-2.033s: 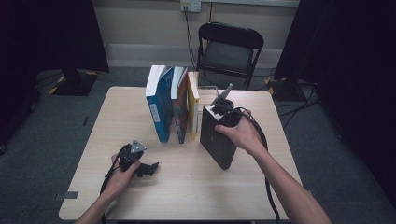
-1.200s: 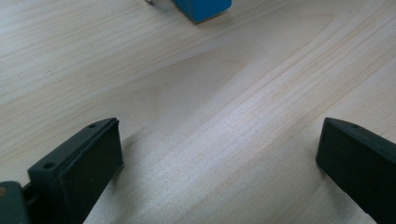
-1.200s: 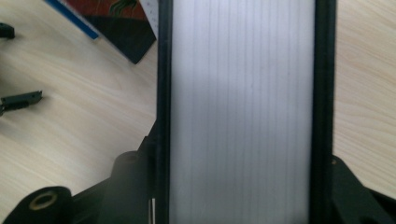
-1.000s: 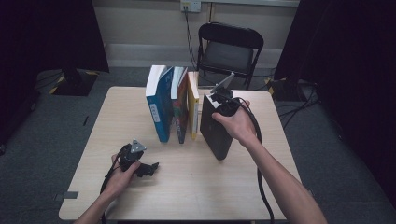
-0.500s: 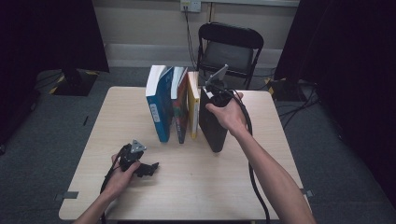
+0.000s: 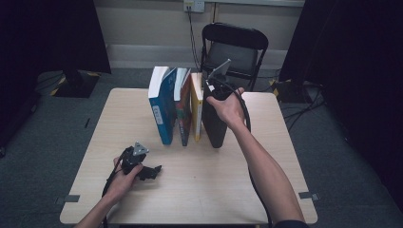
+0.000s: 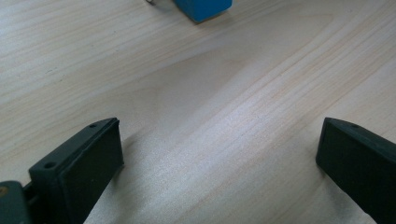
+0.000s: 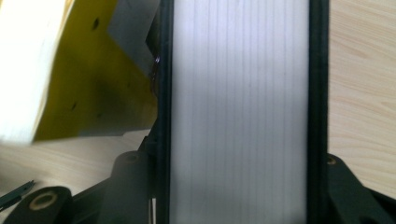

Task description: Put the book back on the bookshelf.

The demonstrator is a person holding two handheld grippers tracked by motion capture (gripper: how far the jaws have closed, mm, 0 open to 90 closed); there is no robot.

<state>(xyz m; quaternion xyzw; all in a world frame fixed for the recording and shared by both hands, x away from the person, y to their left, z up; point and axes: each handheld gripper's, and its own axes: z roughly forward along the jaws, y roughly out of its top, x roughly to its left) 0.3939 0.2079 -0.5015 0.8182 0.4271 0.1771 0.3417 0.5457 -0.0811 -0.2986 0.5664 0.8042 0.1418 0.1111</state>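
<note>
Row of upright books mid-table: blue book (image 6: 162,110), a thinner one (image 6: 182,114), yellow book (image 6: 196,110), then the black book (image 6: 215,124) clamped in my right gripper (image 6: 213,90), which comes down on it from above. In the right gripper view the black book stands just beside the yellow book (image 8: 88,93), with hardly any gap between them. Bare table (image 6: 266,137) to the right of the row. My left gripper (image 6: 142,168) rests on the near-left table, jaws wide apart, bare wood (image 7: 210,116) between them; blue book corner (image 7: 203,8) ahead. A chair (image 6: 235,47) blocks the far edge.
</note>
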